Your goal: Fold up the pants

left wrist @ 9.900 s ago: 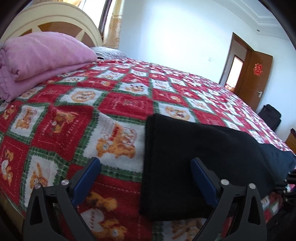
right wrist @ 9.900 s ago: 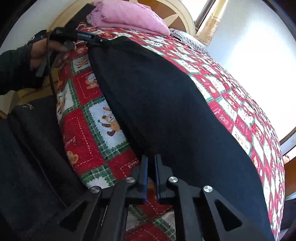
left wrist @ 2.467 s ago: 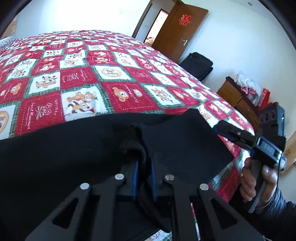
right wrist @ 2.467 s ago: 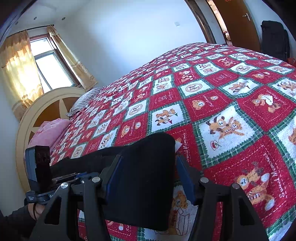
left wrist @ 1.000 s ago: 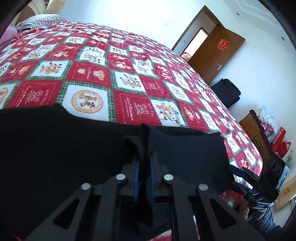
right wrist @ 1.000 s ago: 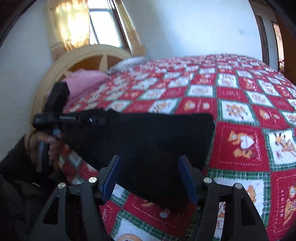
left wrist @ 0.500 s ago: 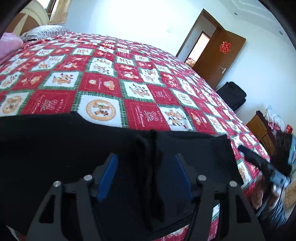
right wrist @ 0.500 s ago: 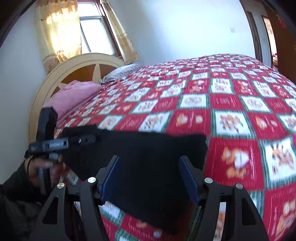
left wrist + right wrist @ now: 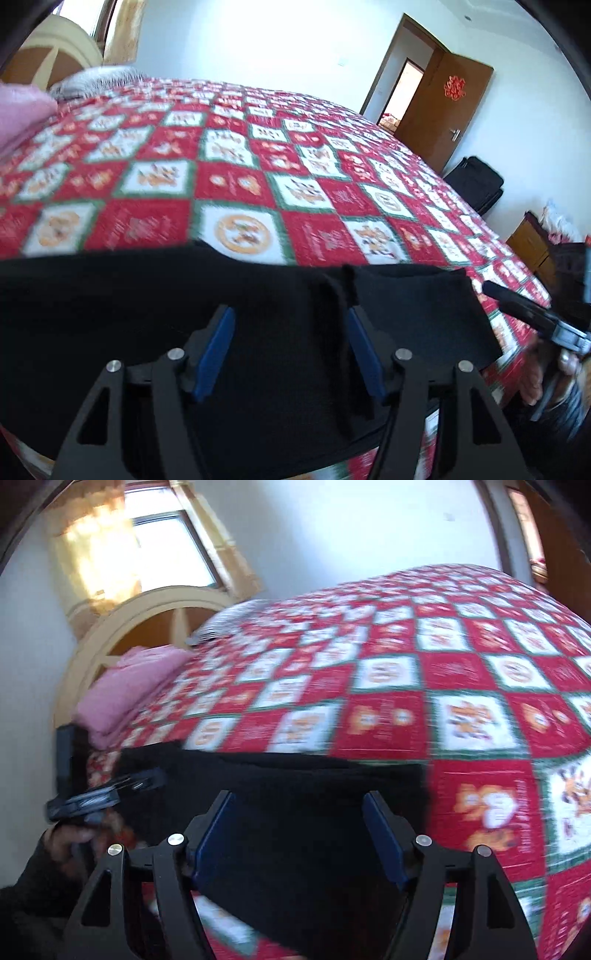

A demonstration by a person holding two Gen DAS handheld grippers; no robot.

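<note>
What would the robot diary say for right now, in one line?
step: fold laid | pants: folded, flat on quilt | left gripper: open, above pants | right gripper: open, above pants

We see black pants (image 9: 147,295) on a bedspread (image 9: 236,184) checked in red and white squares with green borders and orange cartoon figures. At the upper left of the frame lies a pink blanket (image 9: 125,686). Both grippers are black with blue pads (image 9: 216,347). The door (image 9: 443,110) is brown.
</note>
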